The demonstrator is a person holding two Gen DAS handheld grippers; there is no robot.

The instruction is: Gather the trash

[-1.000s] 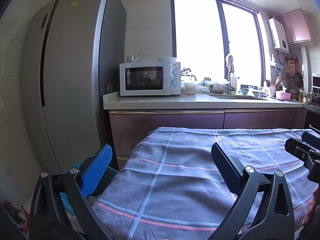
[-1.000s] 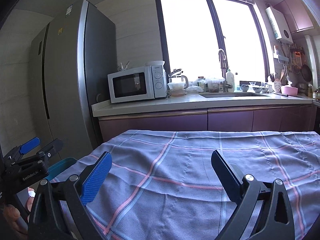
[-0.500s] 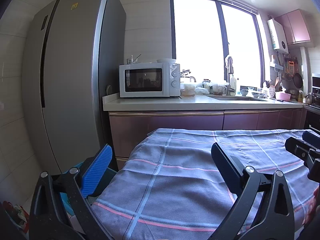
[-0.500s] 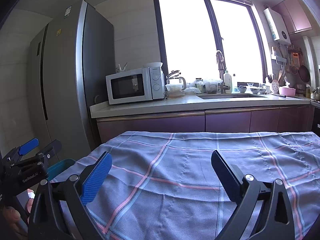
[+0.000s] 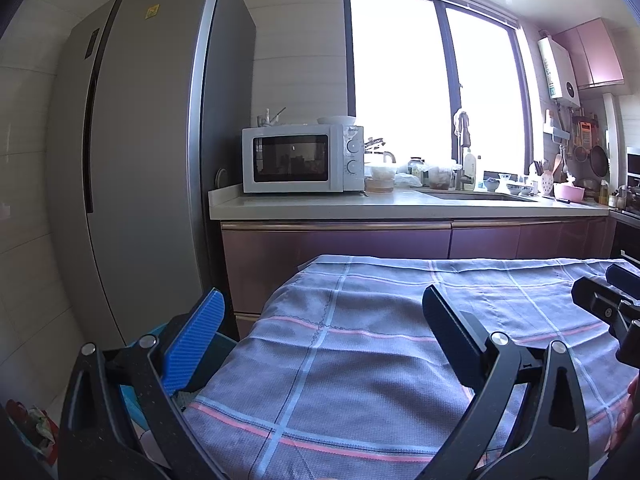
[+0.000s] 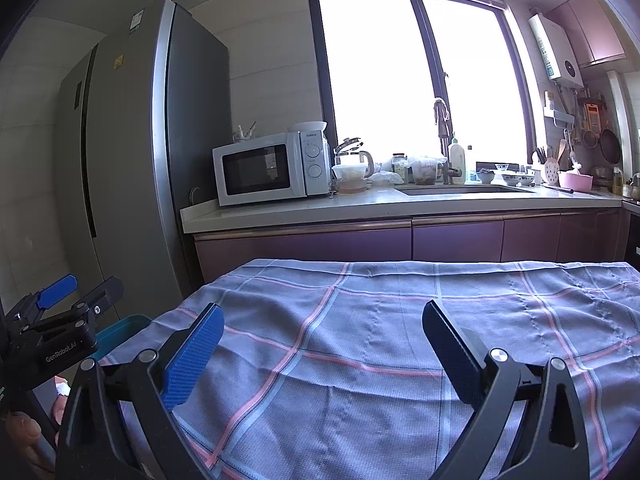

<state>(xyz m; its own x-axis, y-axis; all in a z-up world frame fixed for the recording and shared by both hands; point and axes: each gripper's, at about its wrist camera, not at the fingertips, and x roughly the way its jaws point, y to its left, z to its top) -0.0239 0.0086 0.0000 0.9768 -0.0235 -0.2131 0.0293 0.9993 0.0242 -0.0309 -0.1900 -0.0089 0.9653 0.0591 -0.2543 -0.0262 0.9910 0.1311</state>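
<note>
My left gripper [image 5: 322, 294] is open over the near left part of a table covered by a blue plaid cloth [image 5: 360, 360], with nothing between its fingers. My right gripper [image 6: 323, 310] is also open and holds nothing, above the same cloth [image 6: 360, 340]. Each gripper shows in the other's view: the right gripper [image 5: 596, 280] at the right edge, the left gripper [image 6: 86, 288] at the far left. A teal bin [image 6: 120, 328] stands on the floor by the table's left end. Something crumpled and colourful [image 5: 36, 424] lies on the floor at the lower left. I see no trash on the cloth.
A tall grey fridge [image 5: 140, 180] stands to the left. Behind the table runs a counter [image 5: 400, 206] with a white microwave [image 5: 300, 158], jars, a sink tap and dishes under a bright window. Purple cabinet fronts [image 6: 440, 240] lie close beyond the table's far edge.
Both views have shifted only slightly. Both grippers stay open and hold nothing.
</note>
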